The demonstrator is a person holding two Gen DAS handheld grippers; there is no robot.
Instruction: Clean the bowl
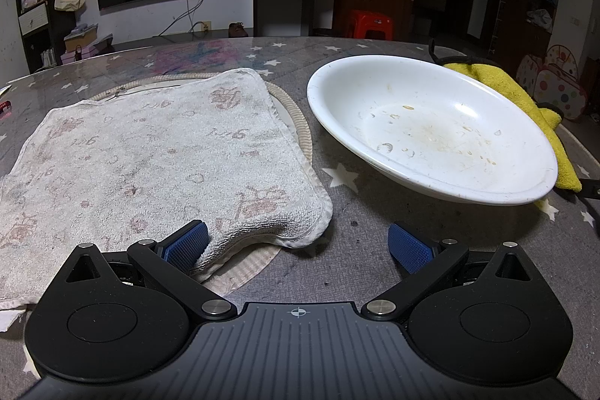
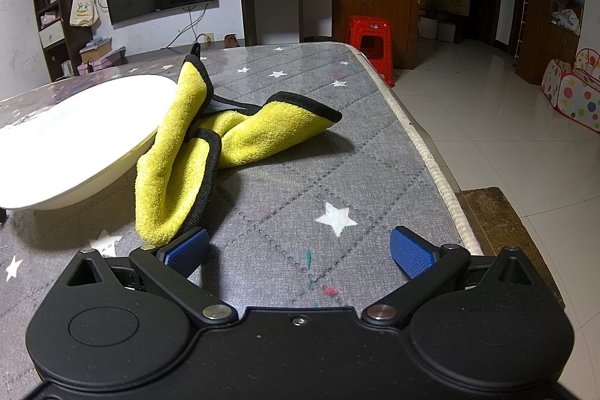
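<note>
A wide white bowl [image 1: 431,130] stands on the grey star-patterned table cover, with dried food specks and a yellowish stain inside. A folded white towel [image 1: 150,156] with faded pink print lies to its left. My left gripper [image 1: 298,244] is open; its left pad sits at the towel's near corner, with bare table between the pads. In the right wrist view the bowl [image 2: 75,137] is at the left, and a crumpled yellow cloth [image 2: 195,152] with black trim leans against its rim. My right gripper [image 2: 300,250] is open and holds nothing, its left pad close to the cloth's near end.
A striped mat [image 1: 296,122] lies under the towel. The yellow cloth [image 1: 525,107] shows behind the bowl. The table's right edge [image 2: 423,145] drops to a tiled floor, with a red stool [image 2: 369,40] beyond it and a wooden bench [image 2: 498,212] beside it.
</note>
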